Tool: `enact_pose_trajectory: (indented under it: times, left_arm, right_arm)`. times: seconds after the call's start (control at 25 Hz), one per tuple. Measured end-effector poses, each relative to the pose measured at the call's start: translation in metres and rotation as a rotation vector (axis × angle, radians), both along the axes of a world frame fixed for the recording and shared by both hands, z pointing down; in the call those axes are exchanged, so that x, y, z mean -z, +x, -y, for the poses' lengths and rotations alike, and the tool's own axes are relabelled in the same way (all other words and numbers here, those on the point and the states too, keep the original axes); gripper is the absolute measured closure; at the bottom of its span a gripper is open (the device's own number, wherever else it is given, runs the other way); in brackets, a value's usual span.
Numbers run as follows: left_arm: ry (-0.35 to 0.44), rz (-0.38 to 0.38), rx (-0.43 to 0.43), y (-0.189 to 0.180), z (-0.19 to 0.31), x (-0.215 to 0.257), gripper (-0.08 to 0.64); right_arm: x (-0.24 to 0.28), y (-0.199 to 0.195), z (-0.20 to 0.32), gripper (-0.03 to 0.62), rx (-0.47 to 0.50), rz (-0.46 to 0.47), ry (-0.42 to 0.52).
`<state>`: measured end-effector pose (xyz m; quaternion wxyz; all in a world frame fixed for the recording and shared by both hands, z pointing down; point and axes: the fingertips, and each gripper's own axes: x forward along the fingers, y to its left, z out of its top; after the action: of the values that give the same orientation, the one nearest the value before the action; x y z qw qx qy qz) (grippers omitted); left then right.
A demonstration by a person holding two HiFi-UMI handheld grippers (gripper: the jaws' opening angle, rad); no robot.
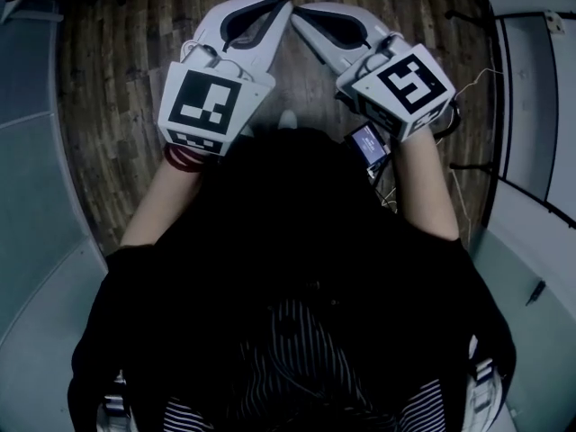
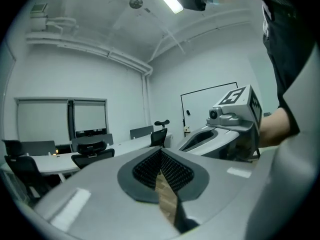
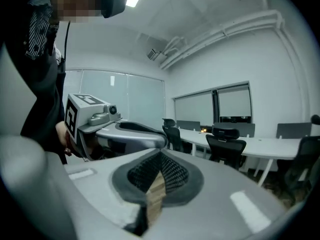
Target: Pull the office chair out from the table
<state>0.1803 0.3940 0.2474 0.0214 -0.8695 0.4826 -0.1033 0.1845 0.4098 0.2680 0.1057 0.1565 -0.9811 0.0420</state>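
Both grippers are held up in front of the person's body over the wood floor, their tips almost meeting. My left gripper [image 1: 284, 2] [image 2: 161, 153] is shut with nothing between its jaws. My right gripper [image 1: 297, 14] [image 3: 160, 155] is shut and empty too. Each gripper view shows the other one close beside it, the right gripper [image 2: 227, 126] and the left gripper [image 3: 102, 121]. Black office chairs [image 2: 92, 151] [image 3: 228, 143] stand tucked at long white tables [image 2: 55, 163] [image 3: 272, 146] some way off across the room. Neither gripper is near a chair.
More black chairs [image 2: 159, 133] [image 3: 172, 134] sit along the tables, one at the far right edge [image 3: 306, 159]. A whiteboard [image 2: 207, 106] hangs on the wall. Pale desk edges or panels [image 1: 36, 196] [image 1: 540, 151] flank the wood floor [image 1: 117, 88]. A small lit device [image 1: 369, 144] is by the right wrist.
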Motion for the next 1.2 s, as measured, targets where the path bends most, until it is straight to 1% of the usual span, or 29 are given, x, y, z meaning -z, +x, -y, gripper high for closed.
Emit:
enact_pose_trajectory:
  times: [0.12, 0.2, 0.28, 0.36, 0.52, 0.68, 0.84, 0.96, 1.08, 1.2]
  left_arm:
    - [-0.004, -0.016, 0.027, 0.013, 0.01, 0.002, 0.558]
    - [-0.006, -0.01, 0.022, 0.016, 0.005, -0.003, 0.557]
    - [-0.026, -0.01, 0.024, 0.016, 0.011, -0.007, 0.557]
    - [-0.048, -0.01, 0.03, 0.018, 0.024, -0.007, 0.557]
    - [-0.056, -0.001, 0.027, 0.021, 0.036, -0.009, 0.557]
    - [-0.076, -0.024, 0.012, 0.016, 0.055, -0.019, 0.557]
    - [-0.07, -0.041, -0.009, 0.021, 0.058, -0.022, 0.557]
    - [-0.059, -0.043, -0.024, 0.025, 0.06, -0.021, 0.557]
    - [-0.039, -0.059, -0.049, 0.023, 0.065, -0.021, 0.557]
    - [-0.066, -0.041, -0.043, 0.014, 0.071, -0.033, 0.557]
  right_arm:
    - [0.0, 0.016, 0.012, 0.592, 0.007, 0.05, -0.045]
    - [-0.004, 0.019, 0.009, 0.592, 0.027, 0.069, -0.058]
    - [-0.005, 0.018, 0.019, 0.592, 0.047, 0.078, -0.064]
    - [-0.006, 0.019, 0.034, 0.592, 0.058, 0.072, -0.065]
    - [-0.011, 0.02, 0.052, 0.592, 0.035, 0.055, -0.091]
    - [-0.008, 0.015, 0.077, 0.592, -0.018, 0.021, -0.057]
    - [-0.006, 0.021, 0.08, 0.592, -0.05, 0.026, -0.033]
    - [-0.006, 0.028, 0.076, 0.592, -0.047, 0.015, -0.021]
    - [-0.01, 0.023, 0.077, 0.592, -0.042, -0.009, 0.001]
    - [-0.023, 0.015, 0.082, 0.592, -0.06, -0.002, -0.036]
